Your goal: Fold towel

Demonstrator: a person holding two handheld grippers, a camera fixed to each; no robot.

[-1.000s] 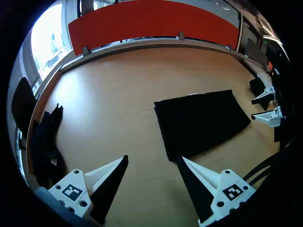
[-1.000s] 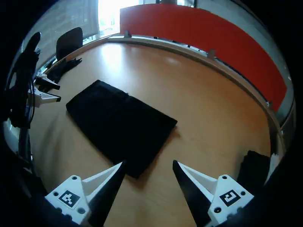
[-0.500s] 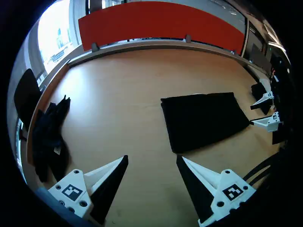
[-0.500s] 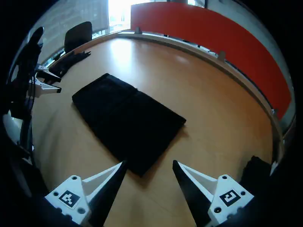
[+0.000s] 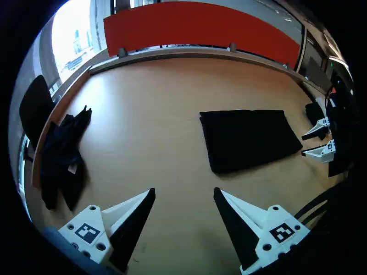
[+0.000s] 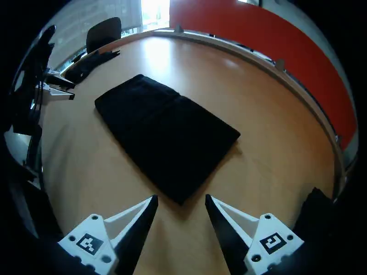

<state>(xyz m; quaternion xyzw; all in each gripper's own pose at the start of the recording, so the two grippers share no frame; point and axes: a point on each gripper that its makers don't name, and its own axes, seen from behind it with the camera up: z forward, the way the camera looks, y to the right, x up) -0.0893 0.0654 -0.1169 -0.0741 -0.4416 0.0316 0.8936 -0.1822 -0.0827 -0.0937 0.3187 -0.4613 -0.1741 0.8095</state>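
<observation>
Left of the towel (image 5: 250, 137), which lies flat as a folded rectangle on the table (image 5: 151, 114), the left gripper (image 5: 183, 190) hangs open and empty. It is farther off than a second ago, likely after releasing. The right gripper (image 6: 181, 197), also open, has neared the towel's corner, its jaws slightly narrower.

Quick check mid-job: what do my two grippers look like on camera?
The left gripper and right gripper match: white, wedge-shaped jaws tapering to points, black inner faces, and a square black-and-white marker tag on each jaw base. Thin black cables run beside the left one.
</observation>
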